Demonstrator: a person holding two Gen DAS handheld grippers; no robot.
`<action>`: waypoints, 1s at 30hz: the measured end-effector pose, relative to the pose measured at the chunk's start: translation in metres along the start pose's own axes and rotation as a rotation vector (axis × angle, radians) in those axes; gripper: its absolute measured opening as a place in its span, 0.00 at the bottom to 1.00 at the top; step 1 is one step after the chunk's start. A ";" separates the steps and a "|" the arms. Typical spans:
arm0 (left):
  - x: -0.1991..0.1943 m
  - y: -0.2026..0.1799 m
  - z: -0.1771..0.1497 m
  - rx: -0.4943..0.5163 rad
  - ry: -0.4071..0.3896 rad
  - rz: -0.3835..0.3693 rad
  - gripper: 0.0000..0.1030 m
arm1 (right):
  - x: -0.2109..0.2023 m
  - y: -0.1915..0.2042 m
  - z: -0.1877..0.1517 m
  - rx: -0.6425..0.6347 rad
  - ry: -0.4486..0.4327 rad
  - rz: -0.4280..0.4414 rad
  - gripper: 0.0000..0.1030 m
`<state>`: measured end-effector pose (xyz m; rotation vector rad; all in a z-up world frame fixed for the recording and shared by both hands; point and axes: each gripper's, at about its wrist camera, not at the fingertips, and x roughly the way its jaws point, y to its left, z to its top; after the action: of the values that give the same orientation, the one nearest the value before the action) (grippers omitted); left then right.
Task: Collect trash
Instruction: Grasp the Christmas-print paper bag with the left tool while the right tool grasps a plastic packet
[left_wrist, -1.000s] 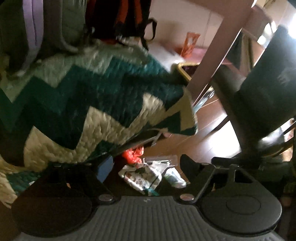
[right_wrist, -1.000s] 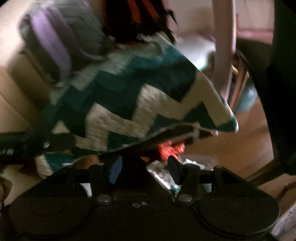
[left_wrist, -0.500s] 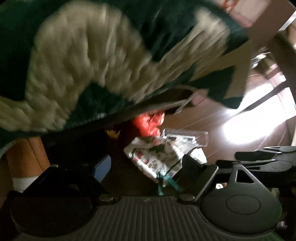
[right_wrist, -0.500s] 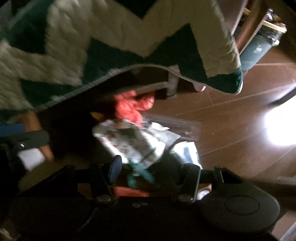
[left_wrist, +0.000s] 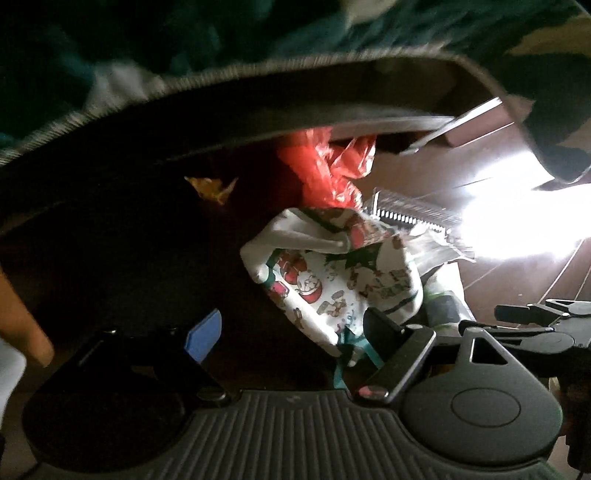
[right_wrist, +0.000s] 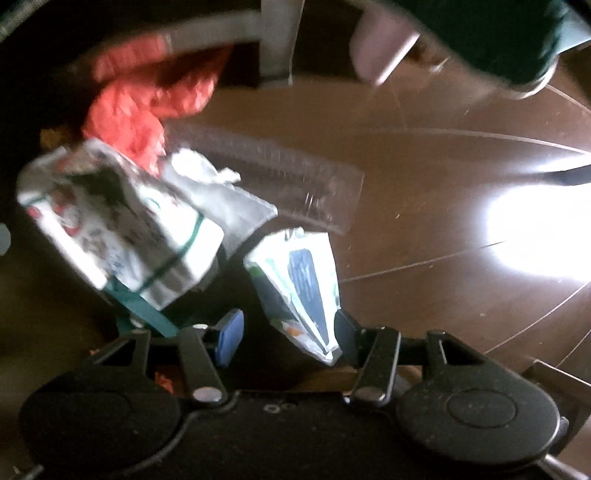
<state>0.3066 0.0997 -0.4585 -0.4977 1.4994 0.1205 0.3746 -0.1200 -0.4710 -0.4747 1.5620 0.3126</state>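
A pile of trash lies on the dark wood floor under a bed edge. A white Christmas-print paper bag (left_wrist: 332, 280) with a green handle sits in the middle; it also shows in the right wrist view (right_wrist: 122, 229). A red plastic bag (left_wrist: 328, 170) (right_wrist: 140, 110) lies behind it. A clear plastic tray (right_wrist: 280, 177) and a white-and-blue wrapper (right_wrist: 299, 280) lie to the right. My left gripper (left_wrist: 291, 332) is open, its right finger against the paper bag. My right gripper (right_wrist: 288, 332) is open around the wrapper's near end.
A green and white quilt (left_wrist: 184, 55) hangs over the bed edge above the pile. A small yellow scrap (left_wrist: 212, 186) lies in the dark under the bed. Bright glare (right_wrist: 535, 229) marks the floor to the right.
Both grippers have dropped from quilt height down to the floor and closed in on the trash pile. The quilt now fills only the top of each view.
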 end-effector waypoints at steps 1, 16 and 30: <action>0.008 0.001 0.001 -0.003 0.008 -0.002 0.82 | 0.006 0.001 0.000 -0.009 0.005 -0.006 0.52; 0.083 0.000 0.008 -0.015 0.117 -0.067 0.39 | 0.066 -0.001 0.003 -0.068 0.023 -0.005 0.49; 0.069 -0.013 0.003 0.004 0.110 -0.022 0.13 | 0.039 0.021 0.002 -0.160 -0.024 -0.038 0.09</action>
<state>0.3201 0.0739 -0.5228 -0.5241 1.6004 0.0735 0.3664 -0.1047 -0.5122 -0.6224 1.5097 0.4146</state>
